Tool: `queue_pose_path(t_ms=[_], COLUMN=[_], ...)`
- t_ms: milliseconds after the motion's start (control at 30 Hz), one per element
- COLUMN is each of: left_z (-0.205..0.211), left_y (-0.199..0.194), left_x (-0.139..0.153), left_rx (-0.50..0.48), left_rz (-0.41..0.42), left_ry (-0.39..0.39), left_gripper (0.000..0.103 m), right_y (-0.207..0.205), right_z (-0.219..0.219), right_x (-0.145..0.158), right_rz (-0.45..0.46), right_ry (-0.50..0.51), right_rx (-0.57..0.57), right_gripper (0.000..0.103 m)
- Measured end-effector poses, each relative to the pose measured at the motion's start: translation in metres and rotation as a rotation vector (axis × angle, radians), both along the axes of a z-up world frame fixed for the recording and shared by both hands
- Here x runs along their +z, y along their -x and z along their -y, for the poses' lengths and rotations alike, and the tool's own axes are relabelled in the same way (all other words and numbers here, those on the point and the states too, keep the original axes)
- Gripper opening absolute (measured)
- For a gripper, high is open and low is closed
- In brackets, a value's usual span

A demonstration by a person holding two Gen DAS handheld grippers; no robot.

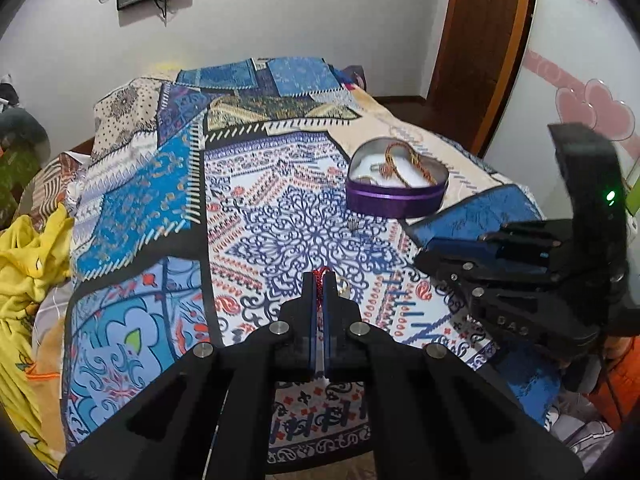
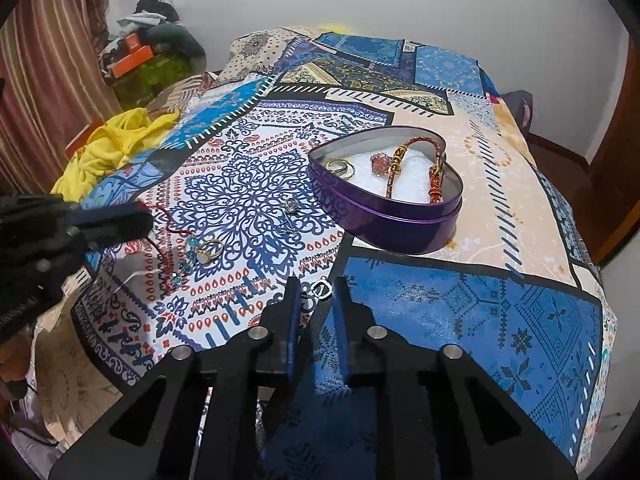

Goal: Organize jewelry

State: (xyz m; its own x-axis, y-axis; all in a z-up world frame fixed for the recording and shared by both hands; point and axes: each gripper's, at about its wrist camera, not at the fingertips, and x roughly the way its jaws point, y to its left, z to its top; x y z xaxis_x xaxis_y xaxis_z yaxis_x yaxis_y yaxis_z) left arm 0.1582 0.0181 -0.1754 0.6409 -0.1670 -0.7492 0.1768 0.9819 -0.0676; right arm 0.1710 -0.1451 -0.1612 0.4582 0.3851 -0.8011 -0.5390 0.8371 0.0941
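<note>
A purple heart-shaped tin point(image 2: 400, 224) sits on the patterned bedspread and holds an orange braided bracelet point(image 2: 434, 174), gold rings point(image 2: 340, 168) and a pink-stone ring point(image 2: 380, 164). The tin also shows in the left wrist view point(image 1: 394, 200). My left gripper point(image 1: 319, 280) is shut on a red cord bracelet point(image 2: 164, 236) with blue beads, low over the bedspread. A gold ring point(image 2: 208, 250), a silver ring point(image 2: 291, 206) and a small silver ring point(image 2: 321, 290) lie loose on the cloth. My right gripper point(image 2: 316, 292) is open and empty, just above the small silver ring.
The bedspread point(image 2: 480, 320) covers a bed. Yellow clothing point(image 2: 116, 144) lies at its left edge. Clutter and an orange box point(image 2: 136, 56) stand by the curtain. A wooden door point(image 1: 480, 48) is at the right.
</note>
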Motion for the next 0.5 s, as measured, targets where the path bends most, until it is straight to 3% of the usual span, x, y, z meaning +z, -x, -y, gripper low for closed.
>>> queue_pose_path(t_ms=[500], left_z=[-0.008], left_y=[-0.004], left_x=[0.016], left_rx=[0.036], left_rz=[0.031], left_ry=[0.034], left_gripper=[0.001], right_y=[0.0], right_z=[-0.006], right_x=[0.001], right_rz=[0.034], right_ry=[0.038], right_rx=[-0.003], right_gripper=[0.01])
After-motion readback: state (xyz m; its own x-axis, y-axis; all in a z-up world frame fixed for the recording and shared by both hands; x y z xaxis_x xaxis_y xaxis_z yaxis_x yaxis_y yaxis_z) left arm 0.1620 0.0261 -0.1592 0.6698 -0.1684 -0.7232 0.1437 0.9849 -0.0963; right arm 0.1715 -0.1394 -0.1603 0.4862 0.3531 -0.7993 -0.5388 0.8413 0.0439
